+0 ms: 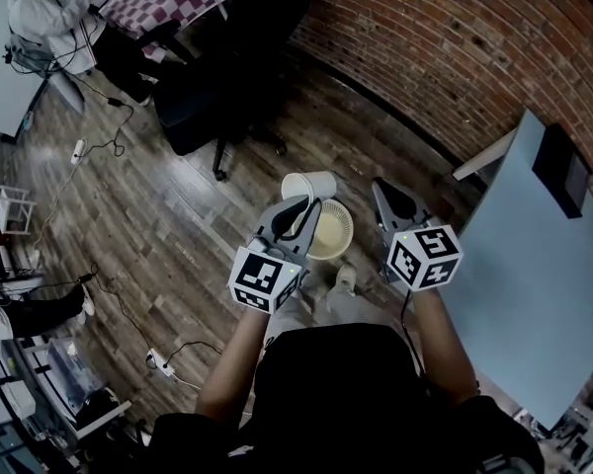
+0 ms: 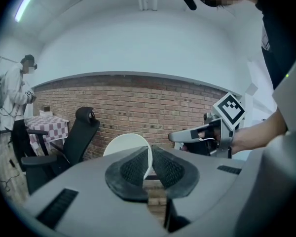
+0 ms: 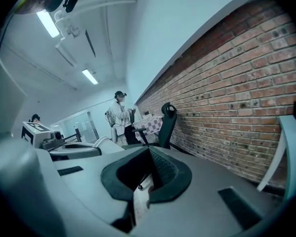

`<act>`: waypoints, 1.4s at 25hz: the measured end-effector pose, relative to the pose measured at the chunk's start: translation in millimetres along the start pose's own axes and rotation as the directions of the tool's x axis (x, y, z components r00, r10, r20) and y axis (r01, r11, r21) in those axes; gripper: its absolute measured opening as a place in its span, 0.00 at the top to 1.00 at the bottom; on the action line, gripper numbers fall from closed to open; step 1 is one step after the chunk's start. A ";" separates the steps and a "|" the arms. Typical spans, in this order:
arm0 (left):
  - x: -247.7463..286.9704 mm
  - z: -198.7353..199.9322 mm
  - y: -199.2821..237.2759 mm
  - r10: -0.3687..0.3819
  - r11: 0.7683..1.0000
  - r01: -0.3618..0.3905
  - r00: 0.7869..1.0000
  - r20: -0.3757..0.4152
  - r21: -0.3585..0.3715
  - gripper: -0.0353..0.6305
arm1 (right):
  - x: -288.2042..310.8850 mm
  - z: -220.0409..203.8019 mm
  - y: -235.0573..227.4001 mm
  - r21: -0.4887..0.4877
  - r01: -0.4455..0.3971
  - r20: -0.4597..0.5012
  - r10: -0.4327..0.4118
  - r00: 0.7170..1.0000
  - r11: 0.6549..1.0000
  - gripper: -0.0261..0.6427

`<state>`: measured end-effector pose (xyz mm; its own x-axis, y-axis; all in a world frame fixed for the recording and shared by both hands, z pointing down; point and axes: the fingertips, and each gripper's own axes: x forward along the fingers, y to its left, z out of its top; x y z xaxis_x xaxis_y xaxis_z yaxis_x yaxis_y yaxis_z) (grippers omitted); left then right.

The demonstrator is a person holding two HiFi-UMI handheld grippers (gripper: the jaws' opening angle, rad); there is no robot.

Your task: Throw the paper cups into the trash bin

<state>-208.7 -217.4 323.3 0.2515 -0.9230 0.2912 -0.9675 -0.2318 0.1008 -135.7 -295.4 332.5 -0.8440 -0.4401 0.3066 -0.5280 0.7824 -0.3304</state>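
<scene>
Plainly, left tongs (image 2: 149,157) clamp a paper cup (image 1: 311,185) near the trash bin (image 1: 331,233); right tongs (image 3: 150,157) are closed.

Dim, cool indoor light throughout. The head view is darkest, its corners falling to black and the brick wall (image 1: 455,57) bowing with fisheye curve; the wooden floor (image 1: 178,225) carries a faint sheen. In the right gripper view, ceiling light strips (image 3: 48,23) glare white. Both gripper views sit in a black circular vignette, with the nearest foreground soft and the brickwork sharper.
</scene>
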 end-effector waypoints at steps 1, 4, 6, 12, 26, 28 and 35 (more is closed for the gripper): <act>1.3 -2.8 2.5 0.000 1.000 0.000 1.000 -0.007 -0.003 0.90 | 2.6 -2.4 -1.3 0.005 0.003 -0.006 -0.003 1.000 1.000 0.95; 3.5 -13.3 10.5 -0.006 1.000 0.006 1.000 -0.027 -0.012 0.90 | 9.4 -12.0 -2.9 0.021 0.017 -0.023 -0.017 1.000 1.000 0.95; 5.1 -20.1 15.5 -0.019 1.000 0.018 0.999 -0.035 -0.024 0.90 | 12.8 -20.0 -4.0 0.030 0.036 -0.037 -0.035 0.999 0.999 0.95; 1.4 -44.6 33.0 -0.089 0.995 0.086 0.993 -0.075 -0.048 0.90 | 27.2 -35.7 -2.8 0.048 0.123 -0.054 -0.120 0.991 0.991 0.95; 6.9 -156.9 75.5 -0.242 0.968 0.215 0.936 -0.254 -0.128 0.90 | 63.7 -115.9 -15.7 0.080 0.311 -0.163 -0.295 0.941 0.947 0.95; 14.3 -178.9 75.7 -0.269 0.961 0.239 0.921 -0.281 -0.136 0.90 | 64.1 -132.9 -24.8 0.099 0.353 -0.175 -0.333 0.927 0.931 0.95; 31.3 -270.0 62.5 -0.387 0.922 0.350 0.838 -0.384 -0.165 0.90 | 60.8 -202.7 -43.6 0.170 0.474 -0.223 -0.435 0.873 0.864 0.95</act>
<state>-254.4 -177.9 595.5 0.5953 -0.5659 0.5705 -0.7997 -0.4866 0.3518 -144.8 -266.9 546.5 -0.4859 -0.6257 0.6103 -0.8722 0.3923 -0.2922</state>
